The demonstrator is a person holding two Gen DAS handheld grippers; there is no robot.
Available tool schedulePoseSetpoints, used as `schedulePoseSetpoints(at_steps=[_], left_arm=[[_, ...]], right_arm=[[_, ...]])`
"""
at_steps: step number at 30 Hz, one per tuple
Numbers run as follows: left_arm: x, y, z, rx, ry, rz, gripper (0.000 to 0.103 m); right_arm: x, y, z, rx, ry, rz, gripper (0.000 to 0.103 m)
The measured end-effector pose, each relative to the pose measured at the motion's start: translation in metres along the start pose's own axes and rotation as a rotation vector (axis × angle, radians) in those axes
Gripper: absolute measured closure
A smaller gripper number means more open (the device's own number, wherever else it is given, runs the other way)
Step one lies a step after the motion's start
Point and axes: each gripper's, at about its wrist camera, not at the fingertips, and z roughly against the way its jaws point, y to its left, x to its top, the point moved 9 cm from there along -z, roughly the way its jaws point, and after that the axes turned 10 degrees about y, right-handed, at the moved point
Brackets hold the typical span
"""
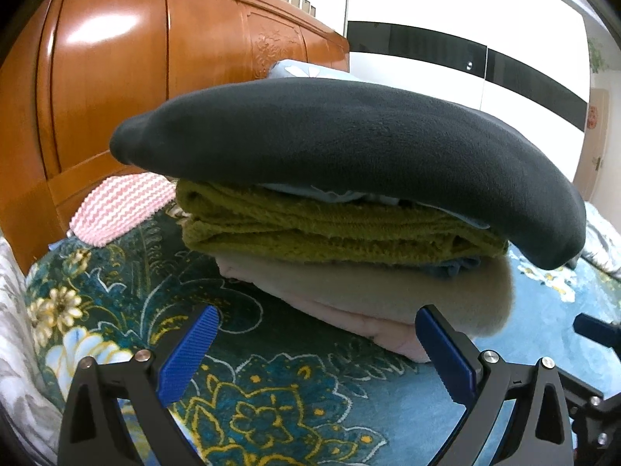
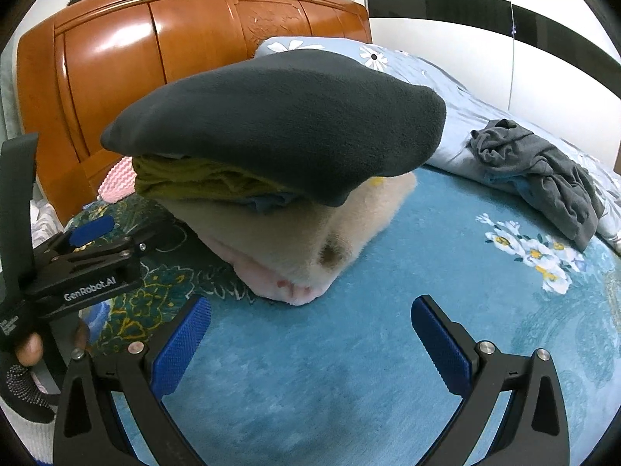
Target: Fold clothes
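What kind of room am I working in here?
Most likely a bedroom: the folded stack sits on a bed with a floral blanket, a carved wooden headboard behind it and a pillow.

Text: "GenRobot.AI", white on black | On: left gripper (image 2: 91,229) body, lower left of right wrist view | Also: small white print on its handle, perhaps a label, too blurred to read
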Motion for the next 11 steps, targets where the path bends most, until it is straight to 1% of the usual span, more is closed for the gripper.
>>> schedulePoseSetpoints(at_steps=[2,11], left_arm=[[0.0014,0.0014,0.0000,0.002,-0.010,0.003,0.000],[0.0017,0.0050,-0.0029,0.021,-0.004,0.017,0.000]], right_arm=[[0.0008,-0.0003,-0.0008,0.000,0.002,0.001,0.000],[0.0012,-0.0004,-0.0034,0.006,0.006,-0.006,0.000]])
